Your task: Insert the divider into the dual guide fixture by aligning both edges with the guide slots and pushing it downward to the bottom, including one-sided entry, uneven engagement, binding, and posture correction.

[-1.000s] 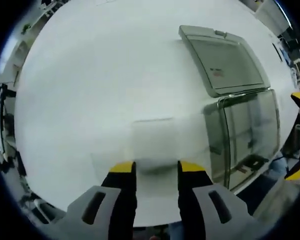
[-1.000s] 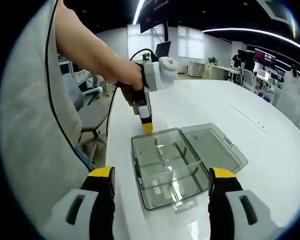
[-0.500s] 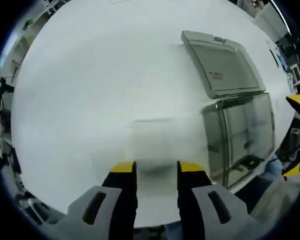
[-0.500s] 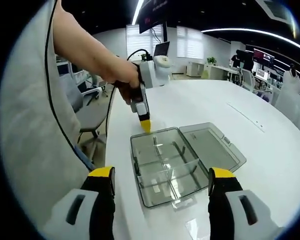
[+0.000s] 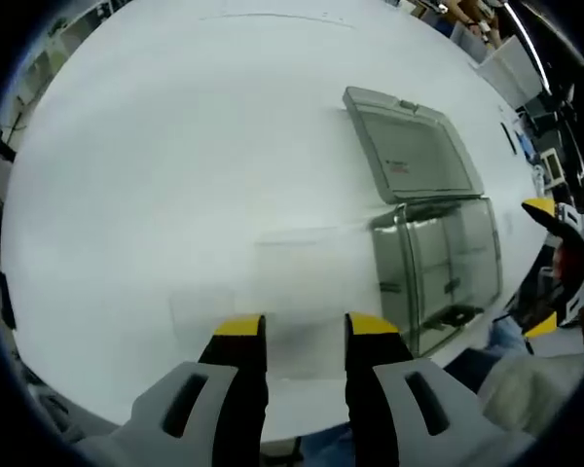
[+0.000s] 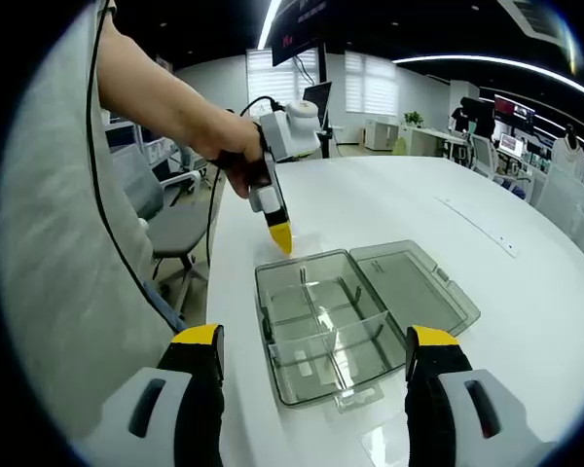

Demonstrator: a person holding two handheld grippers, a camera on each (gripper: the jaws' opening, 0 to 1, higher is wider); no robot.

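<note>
Clear divider still outside the box, pinched in the left gripper

The divider (image 5: 302, 277), a faint see-through sheet, sits clamped between the left gripper (image 5: 304, 326) jaws, above bare white table (image 5: 175, 146), well apart from the smoky-clear fixture box (image 5: 438, 263). The box's lid (image 5: 409, 156) lies flipped open flat and the box sits near the table edge with open tabletop around it. The right gripper (image 6: 313, 336) hangs over the box, jaws spread wide, holding nothing.

Left tool (image 5: 302, 326) jaws nearly closed, pointing down; right tool (image 6: 314, 342) jaws wide apart.
</note>
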